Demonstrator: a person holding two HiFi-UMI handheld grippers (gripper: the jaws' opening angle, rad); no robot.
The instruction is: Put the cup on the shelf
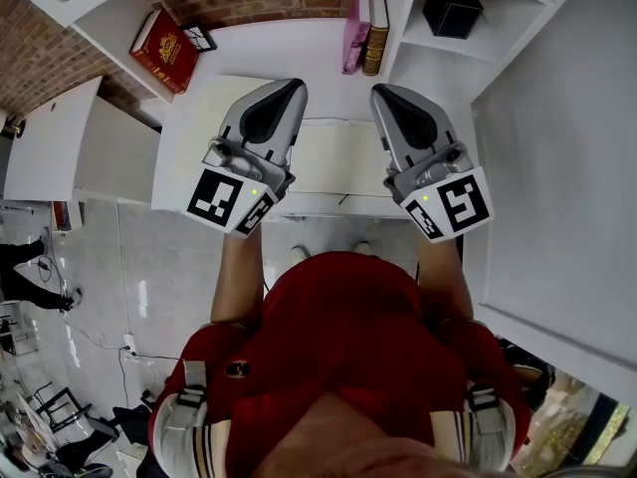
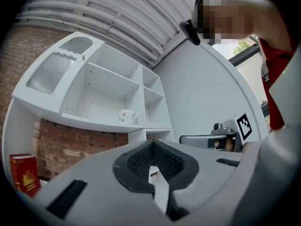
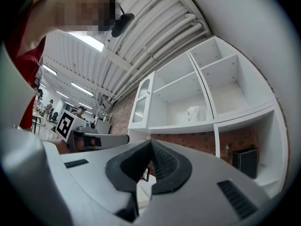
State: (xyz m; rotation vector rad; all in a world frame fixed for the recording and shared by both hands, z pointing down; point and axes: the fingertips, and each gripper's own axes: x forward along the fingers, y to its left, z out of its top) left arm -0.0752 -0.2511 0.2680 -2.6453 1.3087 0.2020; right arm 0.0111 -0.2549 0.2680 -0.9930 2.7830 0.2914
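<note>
left gripper view: white cup point(image 2: 127, 116) upright on the white shelf point(image 2: 96, 121)

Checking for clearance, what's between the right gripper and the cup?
Right gripper view: only open air and the shelf's front edge lie between the right gripper and the cup.

- Head view: sat on the person's head and faced steeply down. The left gripper point(image 1: 289, 90) lay at 11 o'clock and the right gripper point(image 1: 386, 96) at 1 o'clock, both near.
- Left gripper view, right gripper view: each rode its gripper and looked along the jaws, tilted upward.
- Shared: the white shelf unit point(image 2: 101, 122) with the cup point(image 2: 127, 116), well apart from both lenses.
</note>
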